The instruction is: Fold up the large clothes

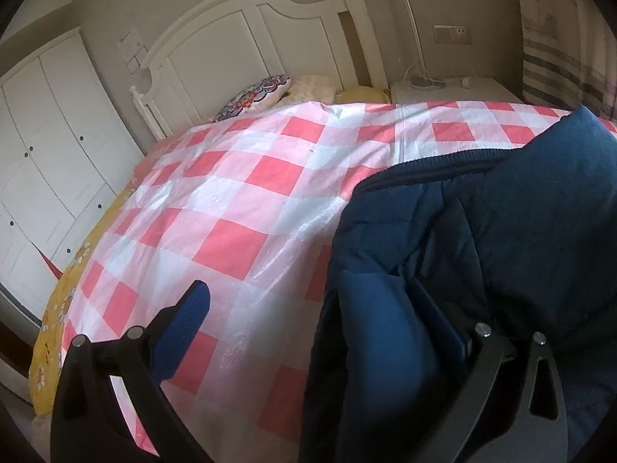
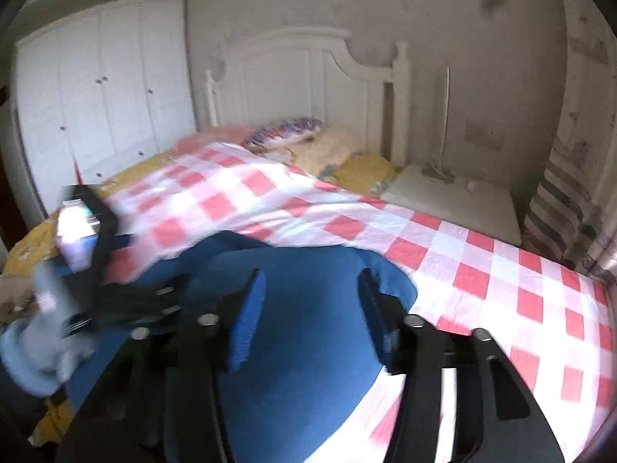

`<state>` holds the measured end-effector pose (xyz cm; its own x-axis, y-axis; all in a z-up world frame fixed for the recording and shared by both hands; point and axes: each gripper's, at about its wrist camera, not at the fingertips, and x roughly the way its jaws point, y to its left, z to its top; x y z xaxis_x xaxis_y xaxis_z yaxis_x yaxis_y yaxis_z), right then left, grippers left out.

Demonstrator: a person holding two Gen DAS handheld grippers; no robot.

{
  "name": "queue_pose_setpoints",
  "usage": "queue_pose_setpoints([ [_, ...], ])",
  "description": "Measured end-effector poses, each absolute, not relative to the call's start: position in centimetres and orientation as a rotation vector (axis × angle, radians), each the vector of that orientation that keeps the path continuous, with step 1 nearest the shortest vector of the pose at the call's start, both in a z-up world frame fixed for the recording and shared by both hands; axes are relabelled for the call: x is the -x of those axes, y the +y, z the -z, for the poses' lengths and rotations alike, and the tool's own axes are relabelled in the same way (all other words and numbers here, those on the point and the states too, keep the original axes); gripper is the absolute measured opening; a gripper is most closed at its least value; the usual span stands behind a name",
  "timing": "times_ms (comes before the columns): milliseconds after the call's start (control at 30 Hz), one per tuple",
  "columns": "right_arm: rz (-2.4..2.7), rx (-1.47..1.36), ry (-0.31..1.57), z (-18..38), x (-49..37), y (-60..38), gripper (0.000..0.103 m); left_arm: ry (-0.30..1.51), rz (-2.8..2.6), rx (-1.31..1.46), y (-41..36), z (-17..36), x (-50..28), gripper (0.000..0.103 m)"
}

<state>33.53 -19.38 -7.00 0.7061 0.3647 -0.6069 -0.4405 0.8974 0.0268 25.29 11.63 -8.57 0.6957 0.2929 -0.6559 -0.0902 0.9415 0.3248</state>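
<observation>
- The left tongs [image 1: 308,332] stand wide apart and grip nothing: one blue finger [image 1: 185,328] hangs over the checked cover, the other is half buried in a fold of the jacket, which hides its tip.
- The right tongs [image 2: 312,316] hover part-open above the jacket with their pads [image 2: 246,320] clear of the cloth; nothing is pinched between them.
- The bed [image 1: 231,200] carries a pink-and-white checked cover, with a yellow flowered sheet [image 1: 61,301] showing at its near edge.
- A white headboard [image 1: 246,46] stands at the far end, a white wardrobe [image 1: 50,135] to its left, a white nightstand [image 1: 451,90] to its right with a thin lamp on it.
- Pillows [image 1: 258,96] lie against the headboard, one of them patterned.
- A striped curtain [image 1: 559,65] hangs at the right edge.
- The right wrist view is smeared by motion; at its left a gloved hand [image 2: 42,355] and the other tool are hard to make out.
- The dark blue jacket [image 1: 482,254] lies on the near side of the bed, bunched and folded over itself, its ribbed hem [image 1: 435,171] facing the headboard; the picture edge cuts it off.
</observation>
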Motion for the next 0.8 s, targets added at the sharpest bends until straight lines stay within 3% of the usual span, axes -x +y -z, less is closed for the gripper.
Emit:
queue_pose_setpoints([
  [133,-0.479,0.123,0.778,12.0,-38.0,-17.7,0.04,0.794,-0.215,-0.226,12.5,8.6,-25.7,0.101],
  [333,-0.452,0.173,0.83,10.4,-38.2,-17.2,0.04,0.847,-0.144,-0.114,14.1,9.3,-26.4,0.101],
  [433,-0.446,0.143,0.757,8.6,-38.5,-17.8,0.04,0.835,-0.152,-0.123,13.9,9.2,-26.2,0.101],
  [600,-0.465,0.263,0.814,13.4,-39.9,-15.3,0.04,0.831,-0.162,-0.124,14.0,9.2,-26.0,0.101],
  [800,-0.384,0.299,0.828,11.3,-39.2,-15.1,0.04,0.835,-0.154,-0.116,14.0,9.2,-26.1,0.101],
])
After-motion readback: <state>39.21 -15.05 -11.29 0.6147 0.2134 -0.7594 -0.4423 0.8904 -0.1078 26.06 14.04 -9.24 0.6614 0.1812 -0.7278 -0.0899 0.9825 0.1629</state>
